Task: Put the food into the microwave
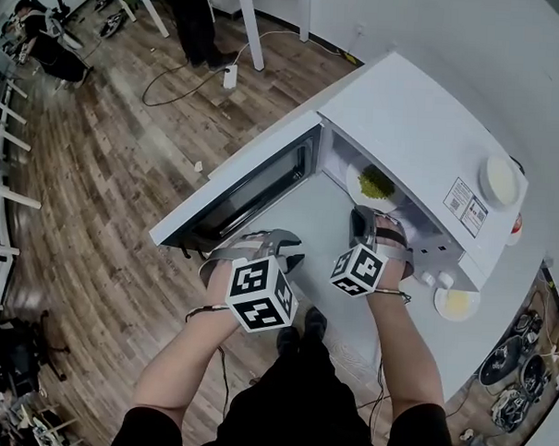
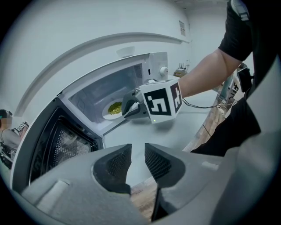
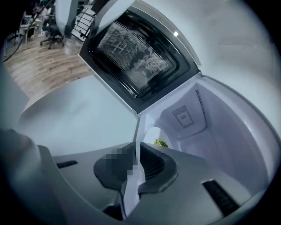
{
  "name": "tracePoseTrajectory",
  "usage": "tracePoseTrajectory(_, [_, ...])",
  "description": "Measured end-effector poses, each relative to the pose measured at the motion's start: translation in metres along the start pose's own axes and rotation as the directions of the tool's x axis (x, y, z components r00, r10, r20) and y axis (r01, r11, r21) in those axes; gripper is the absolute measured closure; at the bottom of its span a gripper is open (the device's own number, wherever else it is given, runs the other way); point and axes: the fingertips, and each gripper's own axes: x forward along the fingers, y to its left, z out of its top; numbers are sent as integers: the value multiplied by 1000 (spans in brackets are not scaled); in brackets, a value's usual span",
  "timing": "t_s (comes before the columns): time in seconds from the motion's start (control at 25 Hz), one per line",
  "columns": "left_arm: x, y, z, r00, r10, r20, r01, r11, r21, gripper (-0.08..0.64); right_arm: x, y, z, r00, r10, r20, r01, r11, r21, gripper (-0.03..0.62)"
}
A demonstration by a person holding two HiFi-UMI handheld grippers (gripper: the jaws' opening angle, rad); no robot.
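Right gripper [image 3: 134,172]: my jaws are clenched on the near rim of the white plate [image 2: 106,115]; in the right gripper view the rim shows as a thin white edge pressed between my two pads
Left gripper [image 2: 137,160]: my jaws are released, with a narrow gap between the pads and nothing in it; through the gap I see only table and a bit of floor
Food [image 1: 376,183]: a small green heap in the middle of the plate, inside the cavity of the microwave [image 1: 413,122], toward its left part as I look in
Plate: it is already past the opening, with only the near rim at the front where my right gripper holds it; I cannot tell if it rests on the cavity floor or is held just above it
Door [image 3: 136,57]: wide open, swung out to my left, with the dark mesh window facing me
Position of left gripper: over the white table [image 1: 321,219], in front of the open door and beside my right gripper, not touching the microwave
Other things: a round white dish [image 1: 499,181] lies on top of the microwave, and a small dish with something yellow [image 1: 456,304] stands on the table at the right front corner of the microwave
Floor [image 1: 106,182]: brown wooden boards, left of the table
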Motion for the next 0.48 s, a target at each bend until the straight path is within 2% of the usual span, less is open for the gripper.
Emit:
tracePoseTrajectory(0.28, [1, 0, -6, 1000, -4, -11, 4, 1000, -15, 462, 18, -12, -5, 1000, 0, -30, 4, 994, 113, 561])
tracePoseTrajectory(0.48, [1, 4, -11, 1000, -4, -23, 4, 999, -32, 462, 29, -24, -12, 999, 9, -43, 0, 978, 209, 561])
